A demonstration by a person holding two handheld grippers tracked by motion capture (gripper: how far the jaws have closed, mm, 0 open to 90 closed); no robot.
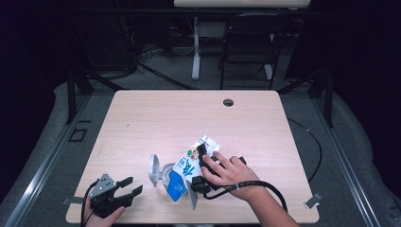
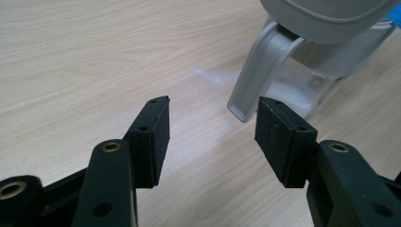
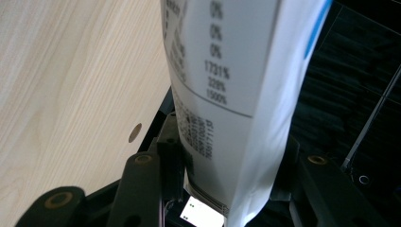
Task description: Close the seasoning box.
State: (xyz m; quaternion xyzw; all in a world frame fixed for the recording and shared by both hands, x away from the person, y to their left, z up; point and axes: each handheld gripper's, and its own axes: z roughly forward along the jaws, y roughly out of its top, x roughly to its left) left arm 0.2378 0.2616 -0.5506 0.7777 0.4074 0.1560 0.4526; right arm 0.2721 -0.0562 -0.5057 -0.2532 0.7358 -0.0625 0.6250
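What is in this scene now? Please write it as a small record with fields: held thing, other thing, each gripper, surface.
held thing: white and blue printed carton, tilted over the pitcher, gripped in the right gripper
other thing: clear plastic pitcher with grey lid and handle, lying on the table
right gripper: jaws closed on the carton's sides, pads pressing it
left gripper: jaws open, nothing between them, near the pitcher's handle, not touching it
surface: light wooden table

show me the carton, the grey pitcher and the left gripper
carton [image 1: 189, 164], high view, on its printed white face
grey pitcher [image 1: 154, 170], high view, on its round lid
left gripper [image 2: 211, 137], left gripper view, midway between its open fingers
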